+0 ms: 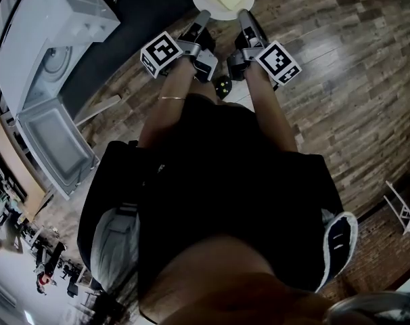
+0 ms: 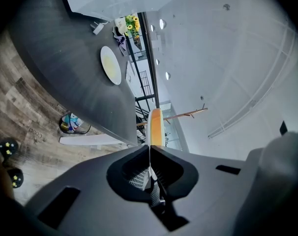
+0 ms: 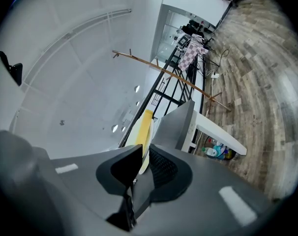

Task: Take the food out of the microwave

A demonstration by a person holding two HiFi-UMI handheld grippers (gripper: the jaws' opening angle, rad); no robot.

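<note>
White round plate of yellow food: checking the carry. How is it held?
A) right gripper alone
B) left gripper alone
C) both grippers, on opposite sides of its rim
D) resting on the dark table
C: the left gripper and the right gripper each pinch the rim of the white round plate.
</note>
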